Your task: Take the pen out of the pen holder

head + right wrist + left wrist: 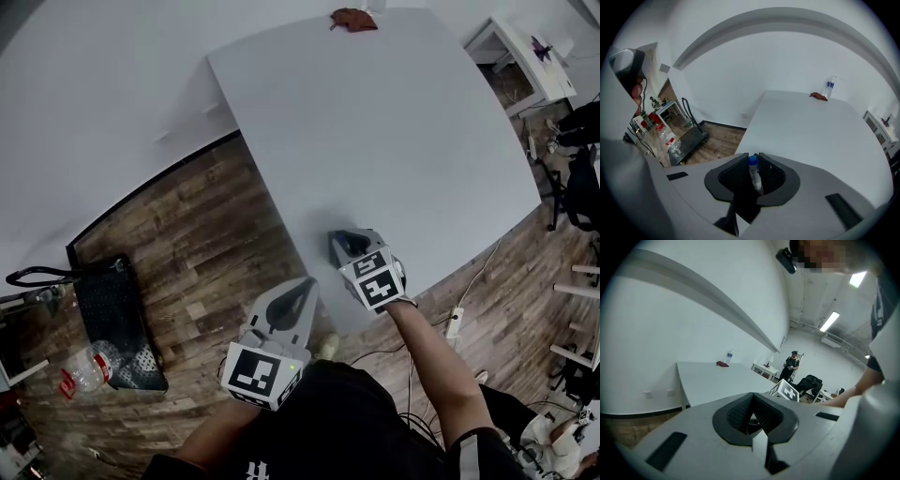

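Nearest us, our left gripper point(752, 416) sits closed and empty, left of the table point(394, 141). Our right gripper point(754, 165) clamps the pen point(755, 178) by its barrel above the table's near edge. We judge it light, stiff, slick plastic.

The left gripper point(753, 404) fills the near foreground, its dark jaws closed together with nothing between them. Beyond it stretches a white bench point(717, 380), bare save for a water bottle point(729, 356) and a reddish cloth point(722, 363) just beside it at the far edge. A marker cube point(787, 391) pokes up to the right, near an outstretched forearm point(841, 399). Far off, a person in dark clothes point(791, 366) stands beside a black chair point(808, 383).
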`<control>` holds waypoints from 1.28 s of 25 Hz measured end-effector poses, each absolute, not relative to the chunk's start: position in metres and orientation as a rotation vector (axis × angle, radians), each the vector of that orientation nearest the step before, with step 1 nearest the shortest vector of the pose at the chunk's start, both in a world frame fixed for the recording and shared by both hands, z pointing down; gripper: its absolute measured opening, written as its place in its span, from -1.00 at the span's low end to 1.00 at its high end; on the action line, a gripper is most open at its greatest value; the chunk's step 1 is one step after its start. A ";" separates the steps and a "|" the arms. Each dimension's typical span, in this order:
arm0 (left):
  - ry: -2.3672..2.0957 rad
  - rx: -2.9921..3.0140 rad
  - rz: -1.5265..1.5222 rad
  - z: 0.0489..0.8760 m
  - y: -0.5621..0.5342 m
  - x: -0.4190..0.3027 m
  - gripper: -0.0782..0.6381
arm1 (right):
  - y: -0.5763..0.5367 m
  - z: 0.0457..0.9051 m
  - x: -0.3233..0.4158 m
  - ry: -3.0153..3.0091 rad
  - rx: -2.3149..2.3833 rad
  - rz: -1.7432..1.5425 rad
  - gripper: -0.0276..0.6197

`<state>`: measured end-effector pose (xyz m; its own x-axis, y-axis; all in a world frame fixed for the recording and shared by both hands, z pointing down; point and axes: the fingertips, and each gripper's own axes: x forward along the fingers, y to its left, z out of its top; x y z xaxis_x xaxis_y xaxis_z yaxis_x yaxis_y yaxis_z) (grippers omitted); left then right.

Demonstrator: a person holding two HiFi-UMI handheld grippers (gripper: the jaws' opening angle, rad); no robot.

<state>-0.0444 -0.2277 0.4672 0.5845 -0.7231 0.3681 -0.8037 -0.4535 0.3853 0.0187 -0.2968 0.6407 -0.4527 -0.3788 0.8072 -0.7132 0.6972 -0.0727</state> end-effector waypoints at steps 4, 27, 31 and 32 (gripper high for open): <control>-1.221 2.294 0.204 0.467 -0.226 -0.047 -0.76 | -0.296 0.640 0.017 -2.086 0.837 0.514 -0.70; -1.178 2.433 0.190 0.435 -0.208 0.000 -0.76 | -0.281 0.516 0.072 -2.403 1.143 0.676 -0.70; -1.177 2.467 0.172 0.421 -0.199 0.009 -0.76 | -0.267 0.477 0.078 -2.477 1.178 0.642 -0.70; -1.178 2.473 0.166 0.417 -0.196 0.011 -0.76 | -0.263 0.468 0.080 -2.496 1.184 0.629 -0.70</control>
